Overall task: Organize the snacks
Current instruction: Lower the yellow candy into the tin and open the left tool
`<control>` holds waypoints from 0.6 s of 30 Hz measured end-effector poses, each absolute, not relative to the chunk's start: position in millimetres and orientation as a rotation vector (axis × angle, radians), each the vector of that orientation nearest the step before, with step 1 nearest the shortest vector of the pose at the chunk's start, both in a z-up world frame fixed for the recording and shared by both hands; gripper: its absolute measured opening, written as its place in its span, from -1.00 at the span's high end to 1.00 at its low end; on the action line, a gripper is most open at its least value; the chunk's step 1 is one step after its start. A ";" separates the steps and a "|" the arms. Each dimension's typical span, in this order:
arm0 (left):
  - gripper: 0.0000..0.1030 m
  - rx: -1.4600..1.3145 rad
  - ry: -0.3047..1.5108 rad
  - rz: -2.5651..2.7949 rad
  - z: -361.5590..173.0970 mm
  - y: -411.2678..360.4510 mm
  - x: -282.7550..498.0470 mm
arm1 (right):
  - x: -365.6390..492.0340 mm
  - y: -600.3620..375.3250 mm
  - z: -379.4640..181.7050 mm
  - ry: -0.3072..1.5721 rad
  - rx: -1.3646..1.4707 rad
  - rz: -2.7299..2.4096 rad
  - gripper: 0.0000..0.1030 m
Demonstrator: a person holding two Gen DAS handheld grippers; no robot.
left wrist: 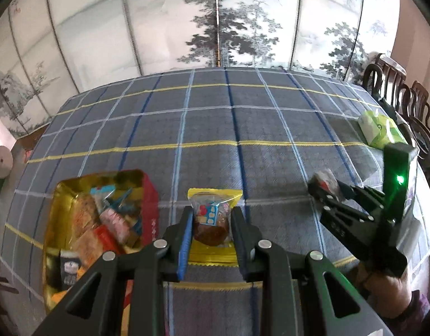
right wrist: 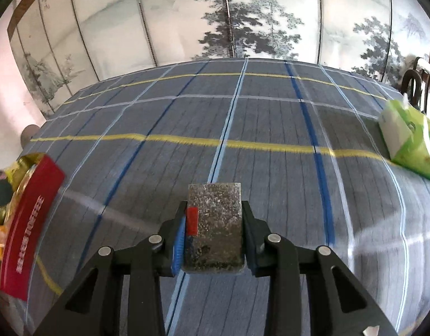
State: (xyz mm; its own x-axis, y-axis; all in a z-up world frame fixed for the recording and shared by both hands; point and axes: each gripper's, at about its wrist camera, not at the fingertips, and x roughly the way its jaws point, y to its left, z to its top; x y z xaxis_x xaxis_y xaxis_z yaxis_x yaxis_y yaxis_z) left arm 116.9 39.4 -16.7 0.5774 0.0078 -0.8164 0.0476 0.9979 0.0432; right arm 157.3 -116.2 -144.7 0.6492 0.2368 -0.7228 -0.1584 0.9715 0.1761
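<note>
My left gripper [left wrist: 212, 224] is shut on a yellow-edged clear snack packet [left wrist: 212, 215] with a brown cake inside, held just above the checked tablecloth. Left of it stands a red tin [left wrist: 151, 196] with a gold inside, filled with several wrapped snacks. My right gripper [right wrist: 213, 229] is shut on a grey speckled snack bar [right wrist: 215, 224] with a red mark on its side. In the left wrist view the right gripper [left wrist: 325, 189] shows at the right, holding that bar above the cloth. The red tin [right wrist: 27, 224] sits at the left edge of the right wrist view.
A green and white tissue pack [left wrist: 380, 130] [right wrist: 408, 140] lies near the table's right edge. Dark wooden chairs [left wrist: 397, 89] stand beyond it. A painted folding screen [left wrist: 215, 19] runs behind the table. A hand [left wrist: 394, 288] holds the right gripper's handle.
</note>
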 end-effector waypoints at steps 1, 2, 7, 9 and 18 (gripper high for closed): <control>0.48 0.058 0.954 -0.020 -15.4 42.2 113.4 | 152.4 -115.8 -143.7 0.835 0.099 0.226 0.38; 0.48 0.053 0.952 -0.017 -13.9 45.7 109.0 | 145.4 -114.7 -142.6 0.830 0.092 0.224 0.38; 0.48 0.023 0.949 0.031 -5.7 74.9 88.6 | 127.6 -112.9 -141.6 0.829 0.073 0.214 0.38; 0.48 0.009 0.946 0.070 -2.1 94.7 79.9 | 122.7 -112.0 -142.5 0.829 0.065 0.209 0.38; 0.47 -0.022 0.946 0.256 -0.1 186.5 65.2 | 114.4 -111.5 -141.9 0.818 0.051 0.180 0.38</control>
State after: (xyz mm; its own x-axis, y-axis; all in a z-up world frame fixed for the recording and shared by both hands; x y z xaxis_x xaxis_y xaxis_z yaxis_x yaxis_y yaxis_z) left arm 65.2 186.5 -0.1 0.5567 0.2073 -0.8044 -0.2265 0.9695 0.0931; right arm 114.5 -111.5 -141.9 0.6691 0.1796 -0.7211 -0.1402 0.9834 0.1149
